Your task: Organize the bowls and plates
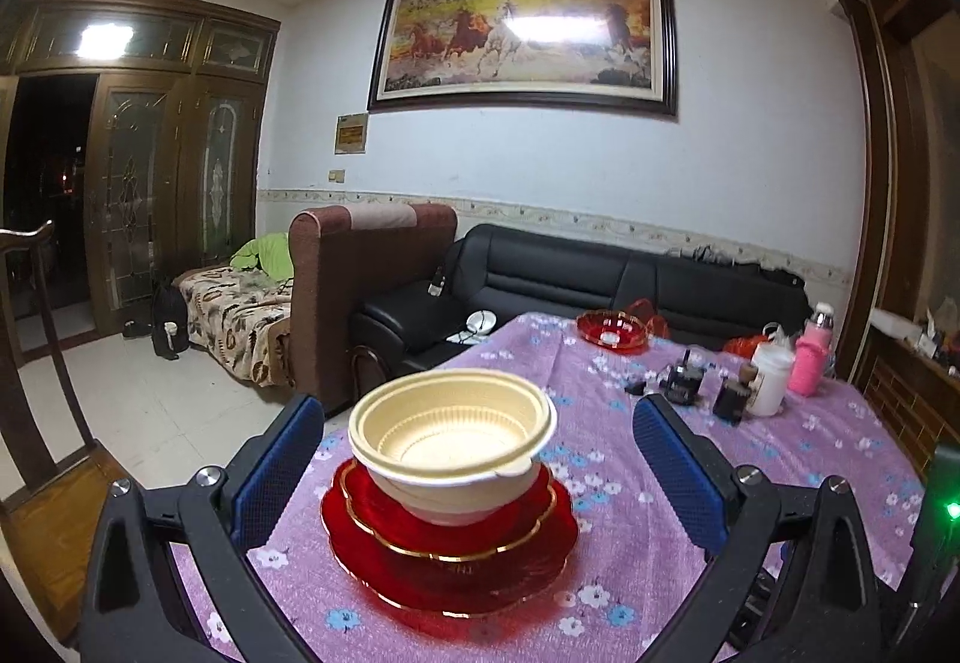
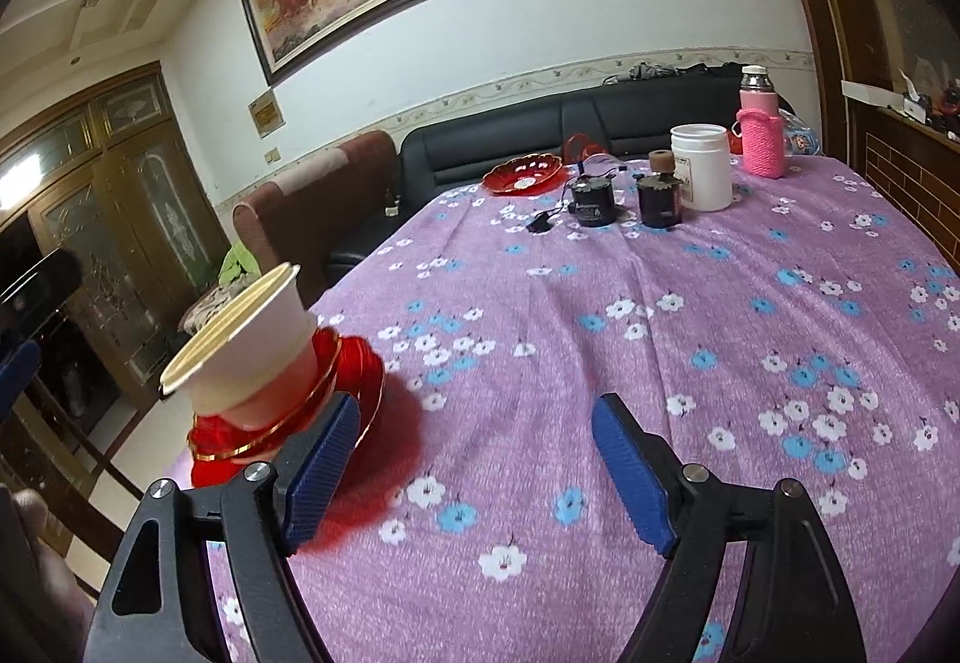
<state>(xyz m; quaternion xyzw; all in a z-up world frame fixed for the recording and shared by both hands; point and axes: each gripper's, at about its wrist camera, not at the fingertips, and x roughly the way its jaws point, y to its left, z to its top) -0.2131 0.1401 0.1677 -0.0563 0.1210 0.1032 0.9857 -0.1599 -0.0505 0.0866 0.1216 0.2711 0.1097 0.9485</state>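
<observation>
Two nested cream bowls [image 1: 450, 441] stand on two stacked red gold-rimmed plates [image 1: 450, 573] near the table's left edge. My left gripper [image 1: 477, 411] is open. Its blue pads [image 1: 282, 471] stand wide on either side of the stack and do not touch it. In the right wrist view the same bowls [image 2: 246, 345] and red plates [image 2: 360, 363] sit at the left. My right gripper [image 2: 474, 405] is open over bare tablecloth, and its left finger [image 2: 318, 471] overlaps the plates' near edge. A third red plate [image 2: 522, 174] lies at the table's far side.
The table wears a purple flowered cloth [image 2: 600, 303]. At the far right stand a white jar [image 2: 702, 171], a pink-sleeved bottle [image 2: 762, 135] and two small black devices [image 2: 591, 201]. Sofas lie beyond the table. A wooden chair [image 1: 36, 363] is at the left.
</observation>
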